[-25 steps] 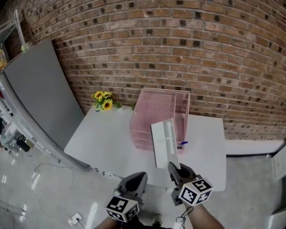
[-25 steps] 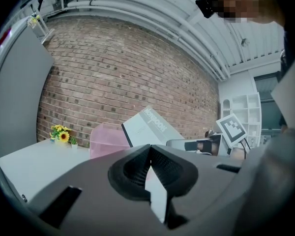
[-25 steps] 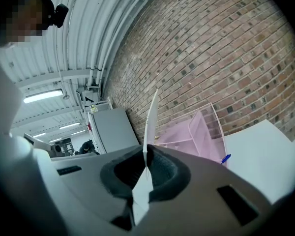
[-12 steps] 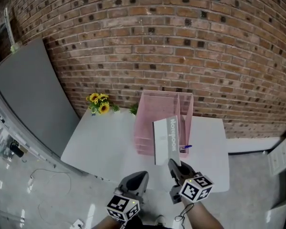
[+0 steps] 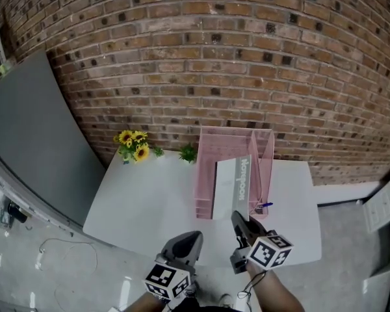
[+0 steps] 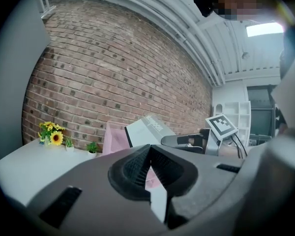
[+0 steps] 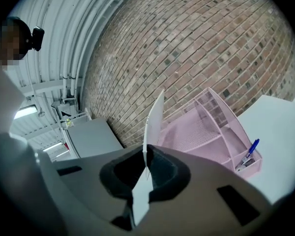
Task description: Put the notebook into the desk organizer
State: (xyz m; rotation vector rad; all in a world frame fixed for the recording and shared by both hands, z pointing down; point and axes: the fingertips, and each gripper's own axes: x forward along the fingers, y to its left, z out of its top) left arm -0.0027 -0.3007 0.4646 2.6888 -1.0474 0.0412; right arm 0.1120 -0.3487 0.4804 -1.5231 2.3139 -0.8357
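Left gripper [image 5: 189, 240]: lower centre of the head view, held over the near edge of the tabletop; marker cube [image 5: 166, 282] at its near end.
Left fingers [image 6: 132, 169]: pressed together, nothing between them.
Right gripper [image 5: 237, 219]: just right of the left one at lower centre; marker cube [image 5: 270, 253] at its near end.
Right fingers [image 7: 119, 175]: clamped on the bottom edge of the notebook.
Notebook [image 5: 233, 187]: white, with a dark spine edge and grey print on the cover. It is held upright off the tabletop, rising from the right gripper toward frame centre. In the head view it overlaps the near face of the desk organizer. In the right gripper view it shows edge-on [image 7: 155, 119], left of the compartments. Whether it touches the organizer cannot be told.
Tabletop [image 5: 143, 200]: white, across the middle of the head view.
Desk organizer [image 5: 234, 139]: pink mesh, with tiered compartments; stands on the tabletop right of centre, its back toward the wall.
Pen [image 5: 265, 206]: blue, in the low compartment at the organizer's near right corner.
Small green plant [image 5: 188, 153]: on the tabletop, just left of the organizer's far corner.
Sunflowers [image 5: 133, 145]: yellow bunch at the tabletop's far left corner.
Grey panel [image 5: 32, 135]: leans at frame left, beside the tabletop.
Floor [image 5: 65, 265]: pale, with loose cables, lower left.
Brick wall [image 5: 214, 57]: red-brown, fills the upper half of the frame.
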